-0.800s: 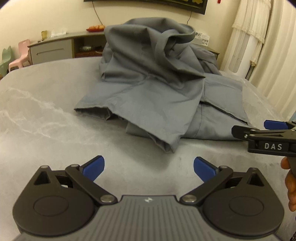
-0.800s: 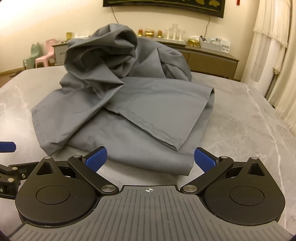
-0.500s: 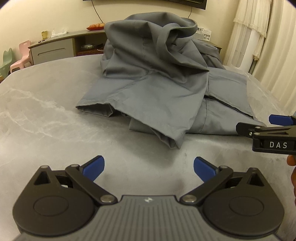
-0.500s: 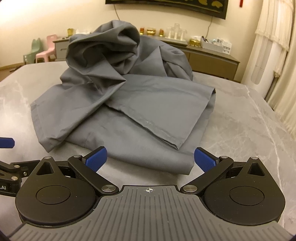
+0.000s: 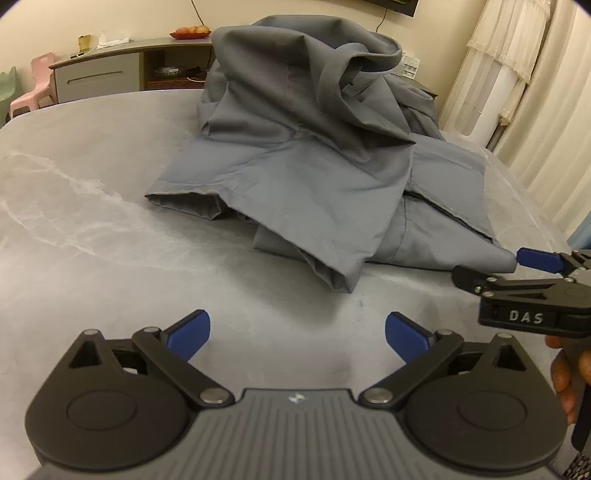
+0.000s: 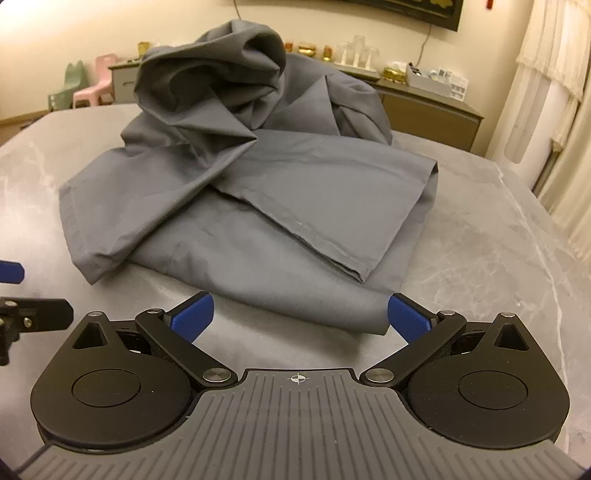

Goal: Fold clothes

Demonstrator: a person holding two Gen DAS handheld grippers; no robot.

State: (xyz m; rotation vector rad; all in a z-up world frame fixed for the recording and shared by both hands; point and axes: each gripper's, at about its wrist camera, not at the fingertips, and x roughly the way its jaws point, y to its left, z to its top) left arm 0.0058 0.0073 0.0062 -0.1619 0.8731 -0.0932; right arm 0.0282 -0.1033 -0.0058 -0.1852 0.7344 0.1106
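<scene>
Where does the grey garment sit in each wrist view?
Left wrist: grey garment heaped upper centre on the table, ahead of the open left claw.
Right wrist: garment fills the centre; its near corner lies between the open right claw tips.
Shared landmark: pink chair, far left.

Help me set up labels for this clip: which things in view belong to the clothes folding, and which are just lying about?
Part of the job:
- grey garment, heaped on the marble table
- left hand-held gripper, open
- right hand-held gripper, open

Just lying about:
- sideboard with fruit plate
- pink chair
- curtains
</scene>
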